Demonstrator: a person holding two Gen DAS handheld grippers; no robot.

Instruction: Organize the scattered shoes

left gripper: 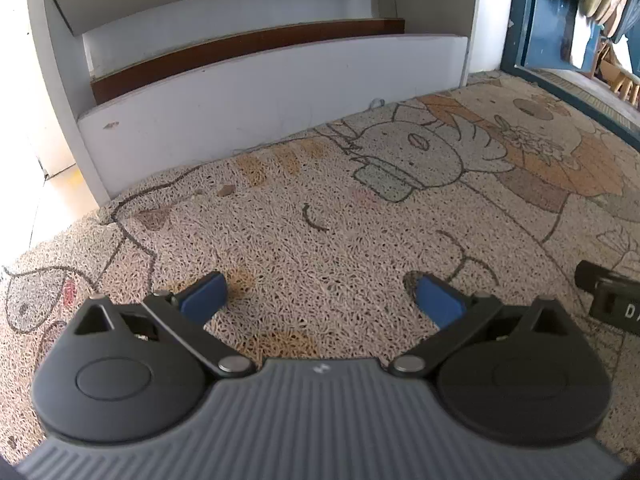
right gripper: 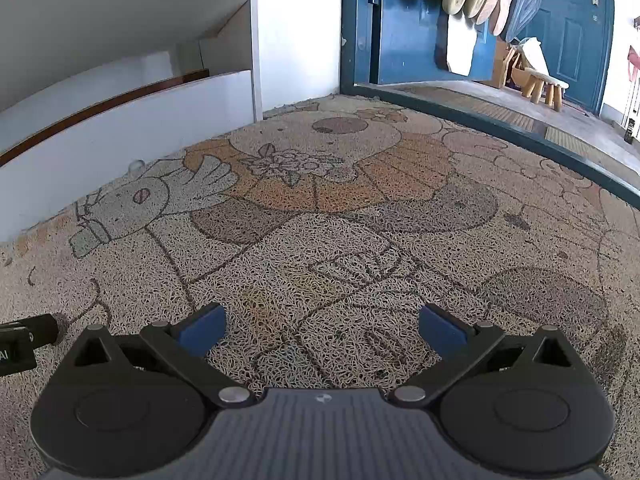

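Just bare mat (left gripper: 320, 220) under both tongs, left (left gripper: 320, 300) and right (right gripper: 322, 330), each spread wide, gripping nothing; white rack (left gripper: 260, 80) ahead, shelves showing no shoes.

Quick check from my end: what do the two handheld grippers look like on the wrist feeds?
Both match. The left gripper has a ribbed grey body, two round black housings, black linkage arms with silver pivot pins, and blue pads. The right gripper looks identical. No cables, hands or sleeves show.

One mat (right gripper: 360, 240) — one stool (right gripper: 545, 84) — two tongs (left gripper: 320, 296), (right gripper: 322, 330).
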